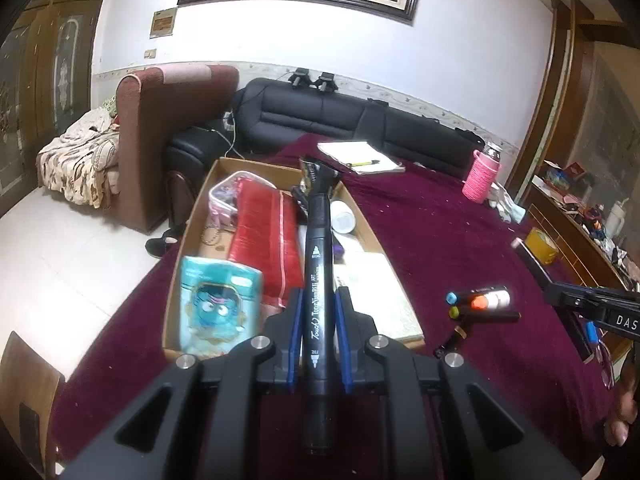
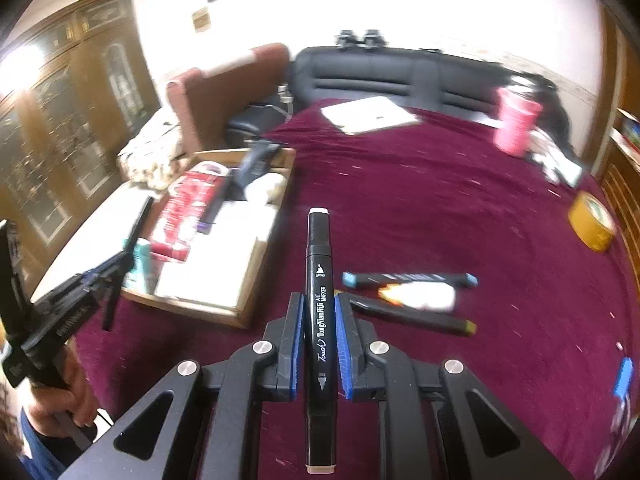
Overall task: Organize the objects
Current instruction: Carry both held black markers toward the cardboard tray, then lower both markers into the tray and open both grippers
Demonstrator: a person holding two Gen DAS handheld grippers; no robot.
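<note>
Left wrist view: the left gripper (image 1: 319,320) is clamped on a black art marker (image 1: 319,280), which lies lengthwise between the blue pads and points away toward the far end of the room. Beyond and below it sits an open cardboard box (image 1: 192,216) at the left edge of the maroon-covered table (image 1: 440,232). The box already contains a teal cartoon packet (image 1: 218,304) at its near end, a red pouch (image 1: 266,240) in the middle, a white book (image 1: 376,296) on the right and a white jar (image 1: 344,216) farther back. The held marker hangs over the box interior. To the right, loose markers (image 1: 476,302) lie on the cloth, outside the box.

Right wrist view: the right gripper (image 2: 319,320) is likewise clamped on a second black marker (image 2: 319,300), white cap at the far end. This frame is blurred. The box (image 2: 248,304) lies to the left, well apart from the jaws. Just right of the fingers, three items rest on the cloth: a blue-capped marker (image 2: 408,279), a white-bodied marker (image 2: 420,296) and a yellow-tipped marker (image 2: 412,314). A roll of yellow tape (image 2: 592,222) sits at the far right.

Progress assessment: the box is partly filled; two markers are in transit, neither yet deposited. At least three markers remain on the table.
</note>
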